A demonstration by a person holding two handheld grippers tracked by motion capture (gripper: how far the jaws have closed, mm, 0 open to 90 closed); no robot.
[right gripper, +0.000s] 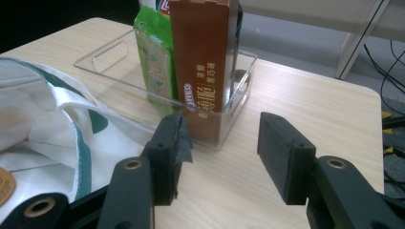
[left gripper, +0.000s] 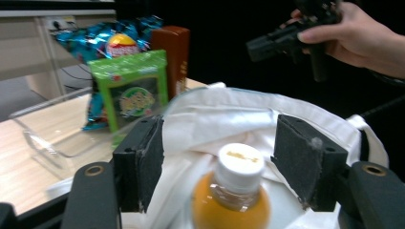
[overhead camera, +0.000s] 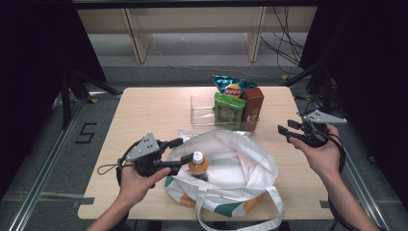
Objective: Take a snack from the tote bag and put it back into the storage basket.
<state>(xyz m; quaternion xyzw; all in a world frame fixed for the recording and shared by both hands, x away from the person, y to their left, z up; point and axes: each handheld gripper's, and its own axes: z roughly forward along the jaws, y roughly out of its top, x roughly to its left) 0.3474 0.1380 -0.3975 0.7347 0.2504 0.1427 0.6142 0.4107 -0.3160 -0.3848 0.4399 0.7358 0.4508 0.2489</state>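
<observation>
Orange juice bottle [overhead camera: 197, 164], white cap, stands upright inside the open white tote bag [overhead camera: 240, 168] on the desk [overhead camera: 154, 110]. Left gripper [overhead camera: 179, 150] jaws apart on either side of the cap, pads not touching it. Right gripper [overhead camera: 285, 131] held off the bag's right, jaws apart, empty, facing the clear bin [overhead camera: 202, 109] with green packet [overhead camera: 227, 109], brown box [overhead camera: 252, 106], chips bag [overhead camera: 232, 86].

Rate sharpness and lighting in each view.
High view: table evenly lit, surroundings black. Left gripper view: bottle and left claw soft, snack packs blurred. Right gripper view: brown box fairly sharp, right claw slightly soft.
</observation>
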